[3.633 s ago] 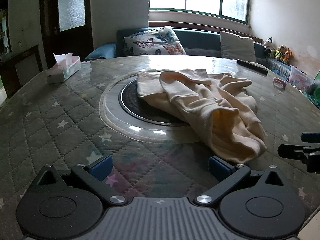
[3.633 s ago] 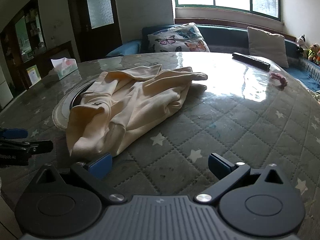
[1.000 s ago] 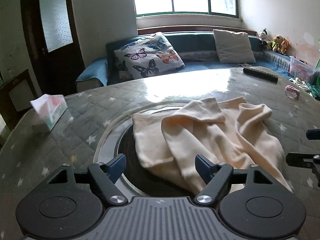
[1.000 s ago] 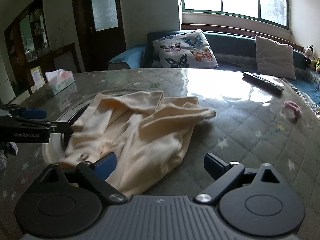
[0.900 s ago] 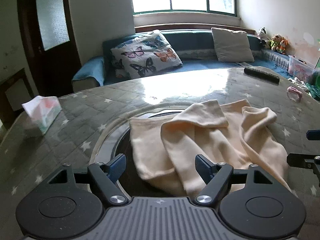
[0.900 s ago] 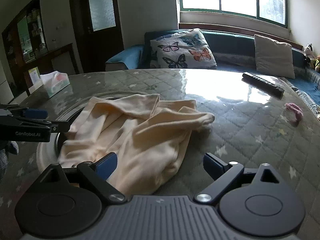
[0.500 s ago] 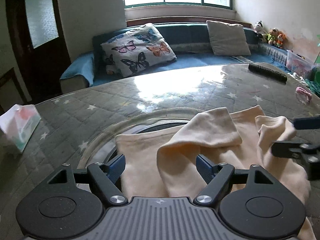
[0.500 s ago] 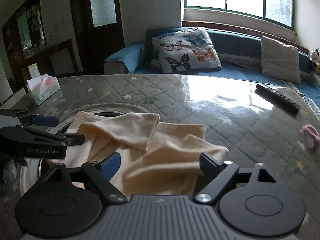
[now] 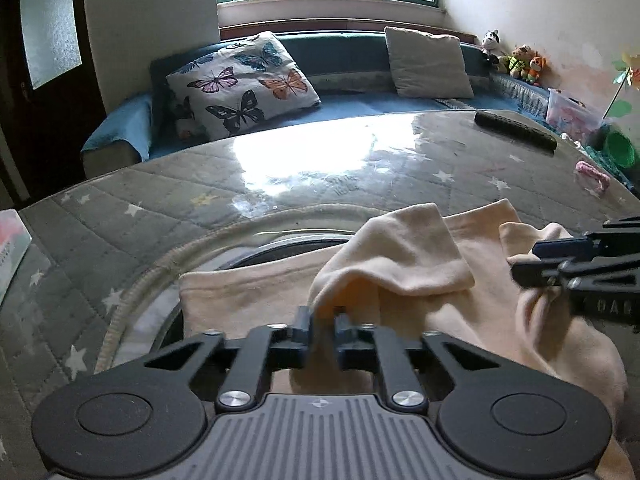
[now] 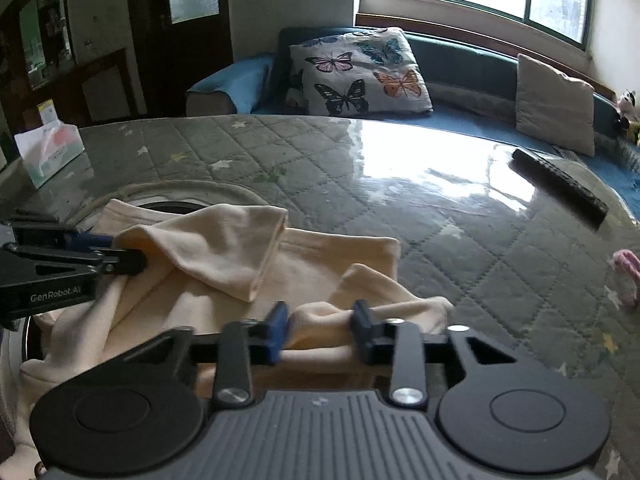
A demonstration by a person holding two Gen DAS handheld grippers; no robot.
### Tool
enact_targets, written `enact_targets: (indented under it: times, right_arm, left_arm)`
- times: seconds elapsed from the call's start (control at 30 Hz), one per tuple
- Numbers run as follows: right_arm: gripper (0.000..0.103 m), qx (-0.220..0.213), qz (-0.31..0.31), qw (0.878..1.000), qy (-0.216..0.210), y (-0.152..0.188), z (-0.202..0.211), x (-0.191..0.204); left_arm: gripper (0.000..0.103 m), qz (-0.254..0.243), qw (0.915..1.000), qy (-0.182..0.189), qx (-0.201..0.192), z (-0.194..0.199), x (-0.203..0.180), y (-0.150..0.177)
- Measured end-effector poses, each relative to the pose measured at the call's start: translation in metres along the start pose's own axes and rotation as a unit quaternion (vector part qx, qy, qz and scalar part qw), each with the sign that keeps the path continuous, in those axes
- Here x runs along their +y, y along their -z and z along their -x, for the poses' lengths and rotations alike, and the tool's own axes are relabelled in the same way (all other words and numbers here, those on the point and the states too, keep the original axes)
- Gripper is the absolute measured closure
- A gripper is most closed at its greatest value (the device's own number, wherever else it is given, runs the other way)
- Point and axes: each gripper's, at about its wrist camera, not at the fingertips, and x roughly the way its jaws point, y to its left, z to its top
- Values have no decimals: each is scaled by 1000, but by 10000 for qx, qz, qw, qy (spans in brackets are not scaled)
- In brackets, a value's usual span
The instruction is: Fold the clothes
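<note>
Where the left wrist view looks along its own fingers, the left gripper (image 9: 323,328) is pinching a raised ridge of the cream garment (image 9: 400,256), the two fingers nearly together with cloth drawn up between them. The garment lies crumpled on the quilted surface (image 9: 200,204), partly over the round glass turntable (image 9: 280,240) at its middle. It looks soft, limp and light: it sags away from the pinch and will drape rather than hold a shape, so a seam or hem edge should, I judge, give a surer hold than a loose bulge. At the right edge the right gripper (image 9: 524,260) reaches in from the side; its fingers look close together at a fold, though from this angle the hold itself is hard to make out. The near part of the garment is hidden under the gripper body.

In the right wrist view, the right gripper (image 10: 320,330) has its fingers partly spread, a rolled bunch of fabric filling the gap between them, pressed from both sides. The left gripper (image 10: 132,260) at the left grips a folded flap. A remote control (image 10: 560,188) lies far right, a tissue box (image 10: 50,152) far left. What kind of garment this is, and which parts are sleeves or legs, cannot be told from the heap; its near left portion is cut off.
</note>
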Motion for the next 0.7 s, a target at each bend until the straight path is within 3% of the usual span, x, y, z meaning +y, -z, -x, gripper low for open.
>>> enact_targets:
  times: [0.1,0.47,0.7]
  right_arm:
    - [95,-60,-163,9998,3,2,8,-8]
    - [98,-759,-543,9954,196,24,88,-41]
    - [98,-1128,-820,9888,532,51,138,-71]
  left_arm:
    - [96,114,9997,-112,-167,13,5,3]
    - [96,830,9887,-967,-793,114,46,37]
    - [96,1258,9774,-1519,-758,170,71,90]
